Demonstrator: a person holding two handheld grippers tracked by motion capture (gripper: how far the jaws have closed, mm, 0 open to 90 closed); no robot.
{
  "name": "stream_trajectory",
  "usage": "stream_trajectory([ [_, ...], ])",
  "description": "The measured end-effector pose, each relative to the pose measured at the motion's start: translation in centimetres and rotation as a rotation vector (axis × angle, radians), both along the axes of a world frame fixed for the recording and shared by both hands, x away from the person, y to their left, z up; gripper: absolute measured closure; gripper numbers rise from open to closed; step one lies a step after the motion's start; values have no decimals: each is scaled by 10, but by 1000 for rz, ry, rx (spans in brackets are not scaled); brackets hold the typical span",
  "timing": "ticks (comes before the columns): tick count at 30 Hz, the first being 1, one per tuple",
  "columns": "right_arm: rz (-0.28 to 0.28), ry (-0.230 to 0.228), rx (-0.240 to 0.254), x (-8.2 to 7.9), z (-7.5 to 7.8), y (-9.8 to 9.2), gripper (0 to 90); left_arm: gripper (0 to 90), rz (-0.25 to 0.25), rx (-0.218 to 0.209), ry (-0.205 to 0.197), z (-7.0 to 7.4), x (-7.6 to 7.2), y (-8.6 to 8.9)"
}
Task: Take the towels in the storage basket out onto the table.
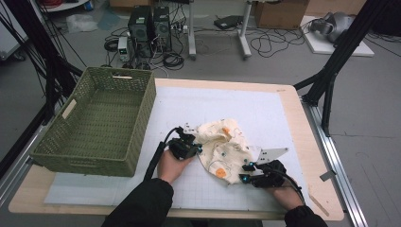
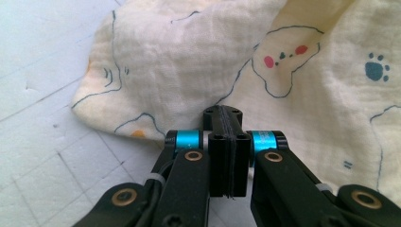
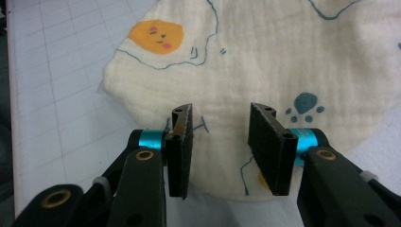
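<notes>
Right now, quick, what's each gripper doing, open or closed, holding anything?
Left gripper: jaws shut, pads pressed together at the edge of the printed cloth; no fabric visibly pinched between them.
Right gripper: jaws open, over the cloth, gripping nothing.

Table (image 1: 302,123): mat (image 1: 265,109), basket (image 1: 94,123), cloth (image 1: 227,146).

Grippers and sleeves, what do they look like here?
Both the left gripper and right gripper are black, with flat black jaws, blue cylinders and brass rivets. Each trails a black cable; the right carries a grey three-cornered plate. The sleeves are dark.
</notes>
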State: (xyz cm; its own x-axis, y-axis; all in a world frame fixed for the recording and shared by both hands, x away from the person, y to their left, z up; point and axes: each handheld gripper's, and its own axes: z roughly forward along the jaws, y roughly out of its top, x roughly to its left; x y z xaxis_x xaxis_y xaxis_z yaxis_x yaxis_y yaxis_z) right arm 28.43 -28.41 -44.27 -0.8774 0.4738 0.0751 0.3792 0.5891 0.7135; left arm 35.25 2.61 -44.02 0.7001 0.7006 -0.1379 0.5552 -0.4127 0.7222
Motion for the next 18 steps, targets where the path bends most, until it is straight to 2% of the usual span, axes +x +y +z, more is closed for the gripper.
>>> stream_trajectory([
  [3, 1, -3, 2, 0, 0, 0, 602, 894, -6, 13, -5, 3, -3, 3],
  [6, 4, -8, 1, 0, 0, 0, 603, 894, -9, 2, -24, 9, -10, 8],
  [10, 7, -6, 1, -1, 0, 0, 618, 894, -28, 7, -49, 15, -25, 18],
  [18, 15, -9, -1, -1, 0, 2, 644, 894, -18, -5, -47, 16, -53, 45],
])
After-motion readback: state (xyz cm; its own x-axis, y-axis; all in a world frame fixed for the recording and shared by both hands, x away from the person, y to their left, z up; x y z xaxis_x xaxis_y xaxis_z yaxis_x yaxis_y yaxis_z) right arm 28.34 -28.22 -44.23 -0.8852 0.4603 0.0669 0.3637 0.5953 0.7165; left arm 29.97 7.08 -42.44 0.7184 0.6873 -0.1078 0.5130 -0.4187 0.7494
